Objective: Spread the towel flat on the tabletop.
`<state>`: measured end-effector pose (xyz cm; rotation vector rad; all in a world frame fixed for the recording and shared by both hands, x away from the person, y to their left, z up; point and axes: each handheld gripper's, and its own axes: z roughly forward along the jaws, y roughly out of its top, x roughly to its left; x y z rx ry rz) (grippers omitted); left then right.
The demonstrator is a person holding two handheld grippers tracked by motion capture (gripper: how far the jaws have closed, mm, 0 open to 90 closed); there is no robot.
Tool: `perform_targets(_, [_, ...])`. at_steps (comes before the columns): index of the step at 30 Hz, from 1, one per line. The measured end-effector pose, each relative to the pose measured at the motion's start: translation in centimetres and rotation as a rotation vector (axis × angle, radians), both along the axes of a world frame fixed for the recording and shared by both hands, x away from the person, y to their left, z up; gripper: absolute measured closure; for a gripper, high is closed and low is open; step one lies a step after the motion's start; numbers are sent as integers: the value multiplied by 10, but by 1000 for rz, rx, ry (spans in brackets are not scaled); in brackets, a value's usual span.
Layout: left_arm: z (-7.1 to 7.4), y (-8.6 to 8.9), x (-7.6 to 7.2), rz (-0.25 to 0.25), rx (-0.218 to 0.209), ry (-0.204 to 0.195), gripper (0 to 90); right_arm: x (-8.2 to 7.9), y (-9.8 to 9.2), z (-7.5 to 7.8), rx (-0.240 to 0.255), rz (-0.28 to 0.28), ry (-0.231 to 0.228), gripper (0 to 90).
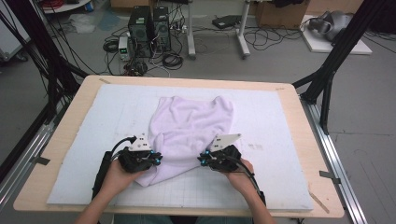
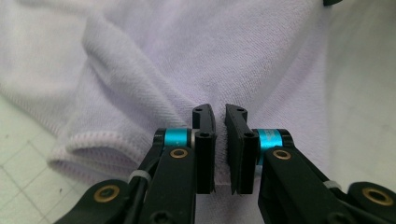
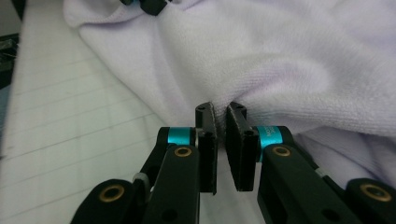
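Pale lilac terry towel (image 1: 191, 128), crumpled and creased, hemmed edge folded, lies mid-worktop (image 1: 70, 135) on white gridded mat (image 1: 261, 186). Left claw (image 1: 156, 158) and right claw (image 1: 201, 160) each pinch its near edge.

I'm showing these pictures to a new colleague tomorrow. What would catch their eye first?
First, the crumpled pale lilac towel in the middle of the white gridded mat on the wooden table. Next, the two black hand-held tools at its near edge: the left tool and the right tool each pinch a fold of the cloth, jaws nearly together. Beyond the table, computer towers and tangled cables lie on the floor.
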<state>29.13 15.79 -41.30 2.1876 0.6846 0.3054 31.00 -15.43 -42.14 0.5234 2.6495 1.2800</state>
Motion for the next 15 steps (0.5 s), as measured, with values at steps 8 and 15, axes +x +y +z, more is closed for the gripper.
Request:
perform_targets(8, [44,-16,-25,-101,-137,-19,814,-48,-48,54,58,15,-70,839])
perform_targets(15, [41,-15,-18,-57,-122,-24,839,-60,-79,85,50,-36,-122,839])
